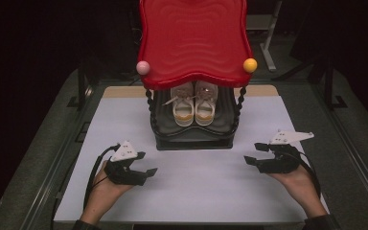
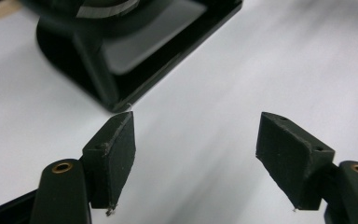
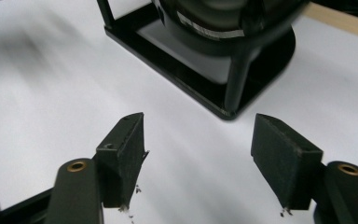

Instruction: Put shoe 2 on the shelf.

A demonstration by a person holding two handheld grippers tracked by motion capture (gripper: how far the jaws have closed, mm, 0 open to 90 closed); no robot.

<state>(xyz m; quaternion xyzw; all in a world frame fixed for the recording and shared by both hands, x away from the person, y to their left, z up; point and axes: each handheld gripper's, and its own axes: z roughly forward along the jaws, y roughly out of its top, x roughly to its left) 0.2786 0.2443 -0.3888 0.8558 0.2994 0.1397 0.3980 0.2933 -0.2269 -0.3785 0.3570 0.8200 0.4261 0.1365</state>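
A two-tier rack stands at the middle back of the white table (image 1: 191, 191). Its upper shelf is a wavy red tray (image 1: 194, 40) with a pink ball (image 1: 143, 67) and a yellow ball (image 1: 250, 64) at its front corners. On the black lower shelf (image 1: 194, 132) sits a pair of white shoes (image 1: 194, 103), toes toward me. My left gripper (image 1: 146, 163) rests open on the table left of the rack; its own view shows both pads (image 2: 114, 156) apart over bare table. My right gripper (image 1: 254, 154) rests open to the rack's right, its pads (image 3: 126, 156) apart with nothing between.
The rack's black base frame (image 2: 121, 60) lies just ahead of the left jaws, and its corner post (image 3: 235, 79) just ahead of the right jaws. Dark floor and metal stand legs (image 1: 268, 48) surround the table. A tan strip (image 1: 124, 91) runs along the table's far edge.
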